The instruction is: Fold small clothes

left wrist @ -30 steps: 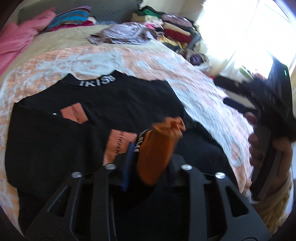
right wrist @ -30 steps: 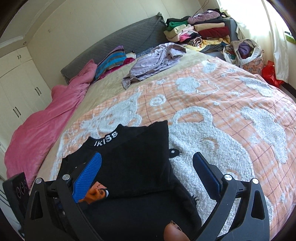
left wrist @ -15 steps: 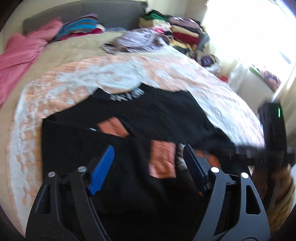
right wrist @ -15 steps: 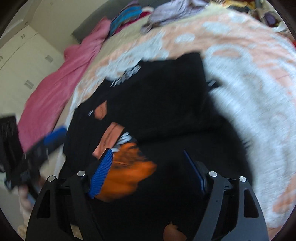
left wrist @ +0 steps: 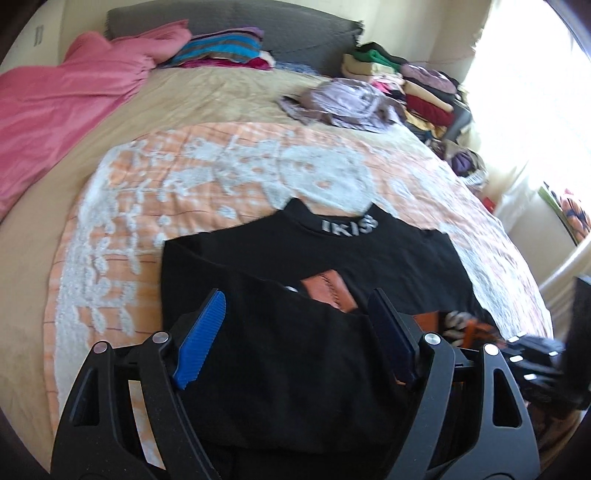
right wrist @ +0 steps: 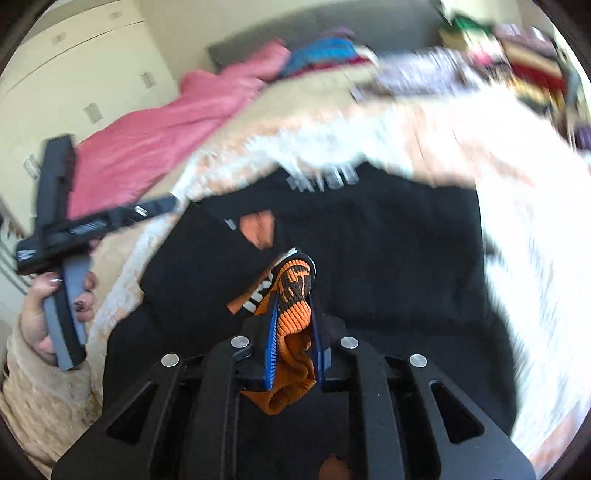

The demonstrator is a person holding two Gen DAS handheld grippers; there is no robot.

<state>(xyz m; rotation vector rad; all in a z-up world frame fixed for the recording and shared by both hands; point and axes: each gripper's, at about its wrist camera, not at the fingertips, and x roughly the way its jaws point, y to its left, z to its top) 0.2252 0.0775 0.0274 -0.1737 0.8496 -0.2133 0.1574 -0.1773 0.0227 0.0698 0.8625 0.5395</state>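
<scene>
A black sweater [left wrist: 332,266] with a white-lettered collar and orange patches lies flat on the bed; it also shows in the right wrist view [right wrist: 388,251]. My left gripper [left wrist: 295,325] is open and empty, hovering over the sweater's folded lower left part. My right gripper [right wrist: 291,317] is shut on the orange ribbed cuff [right wrist: 291,321] of a sleeve and holds it above the sweater's middle. The right gripper shows blurred at the right edge of the left wrist view [left wrist: 532,354]. The left gripper shows in the right wrist view at the left [right wrist: 159,206].
An orange and white blanket [left wrist: 184,177] covers the bed. A pink duvet [left wrist: 55,103] lies at the far left. A lilac garment [left wrist: 343,103] and stacks of folded clothes [left wrist: 424,92] sit at the far right. A grey headboard [left wrist: 295,33] stands behind.
My left gripper let go of the orange cuff and moved left, open. My right gripper came over the sweater and shut on the orange cuff.
</scene>
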